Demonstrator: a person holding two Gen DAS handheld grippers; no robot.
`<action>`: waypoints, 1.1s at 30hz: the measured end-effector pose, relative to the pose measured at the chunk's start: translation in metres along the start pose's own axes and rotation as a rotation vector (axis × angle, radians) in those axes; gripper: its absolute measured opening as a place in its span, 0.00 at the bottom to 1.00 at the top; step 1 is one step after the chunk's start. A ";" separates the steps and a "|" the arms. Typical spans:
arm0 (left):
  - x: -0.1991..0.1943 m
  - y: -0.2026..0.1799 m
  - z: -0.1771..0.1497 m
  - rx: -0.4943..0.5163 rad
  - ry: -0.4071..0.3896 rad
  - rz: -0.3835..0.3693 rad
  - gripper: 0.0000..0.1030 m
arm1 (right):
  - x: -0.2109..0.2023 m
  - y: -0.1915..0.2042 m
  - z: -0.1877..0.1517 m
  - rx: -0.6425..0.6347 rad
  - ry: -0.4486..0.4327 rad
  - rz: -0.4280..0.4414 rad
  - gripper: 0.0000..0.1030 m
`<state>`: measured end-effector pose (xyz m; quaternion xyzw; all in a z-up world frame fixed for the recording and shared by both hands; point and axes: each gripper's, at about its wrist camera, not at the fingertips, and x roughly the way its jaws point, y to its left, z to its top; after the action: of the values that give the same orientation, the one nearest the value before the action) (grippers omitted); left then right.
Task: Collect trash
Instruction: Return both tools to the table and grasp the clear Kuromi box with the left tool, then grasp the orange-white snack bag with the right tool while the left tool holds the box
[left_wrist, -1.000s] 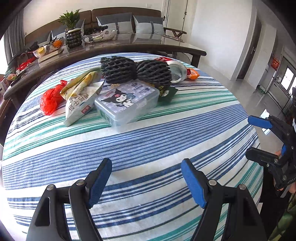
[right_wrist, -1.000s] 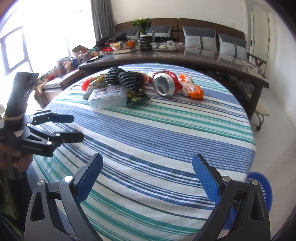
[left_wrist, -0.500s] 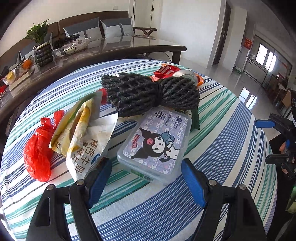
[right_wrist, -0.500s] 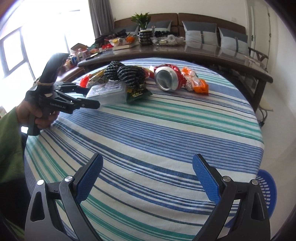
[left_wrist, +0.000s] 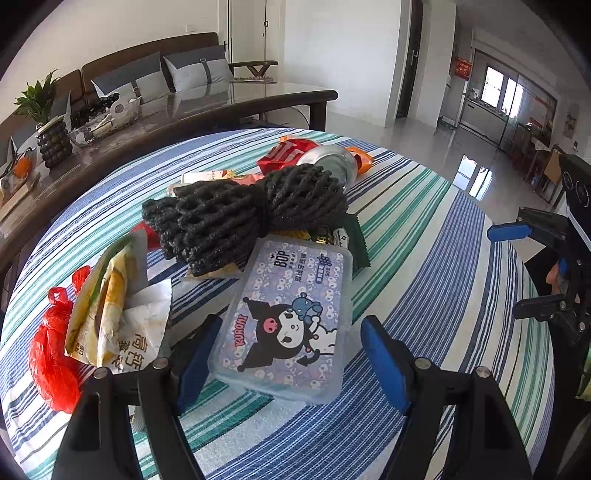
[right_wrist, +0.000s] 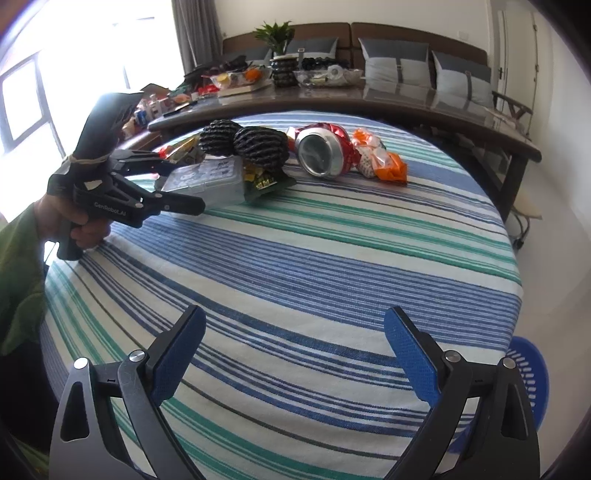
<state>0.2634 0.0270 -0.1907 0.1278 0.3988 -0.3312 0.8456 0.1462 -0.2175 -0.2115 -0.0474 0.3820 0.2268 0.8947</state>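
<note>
A heap of trash lies on the round striped table (right_wrist: 295, 258). It holds a clear plastic box (left_wrist: 291, 314) with a cartoon lid, a black foam net (left_wrist: 243, 214), a crushed can (right_wrist: 321, 151), an orange wrapper (right_wrist: 384, 162), a dark green wrapper (left_wrist: 354, 240), a yellow-white snack bag (left_wrist: 118, 325) and a red plastic bag (left_wrist: 51, 354). My left gripper (left_wrist: 288, 332) straddles the near end of the box, its jaws closing. The right pad still stands off the box. My right gripper (right_wrist: 293, 321) hangs open over bare cloth near the table's front, nothing between its fingers.
A blue slotted basket (right_wrist: 532, 369) stands on the floor past the table's right edge. Behind the round table runs a long dark table (right_wrist: 406, 103) with a plant, bowls and clutter, and a sofa with cushions. A person's hand (right_wrist: 74, 225) holds the left gripper.
My left gripper has travelled forward across the cloth to the trash heap and rolled, so the cartoon box now lies between its fingers. The right gripper has stayed put.
</note>
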 end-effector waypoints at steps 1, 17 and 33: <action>-0.001 -0.003 -0.001 0.001 -0.001 -0.011 0.61 | 0.000 0.000 0.000 0.001 0.000 -0.002 0.95; -0.041 -0.044 -0.040 -0.324 -0.031 0.216 0.61 | 0.024 -0.076 0.051 0.110 0.019 -0.126 0.95; -0.031 -0.039 -0.038 -0.364 -0.006 0.202 0.63 | 0.110 -0.086 0.126 -0.140 0.107 -0.109 0.49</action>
<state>0.2012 0.0303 -0.1904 0.0115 0.4348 -0.1677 0.8847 0.3340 -0.2216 -0.2079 -0.1425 0.4094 0.2009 0.8785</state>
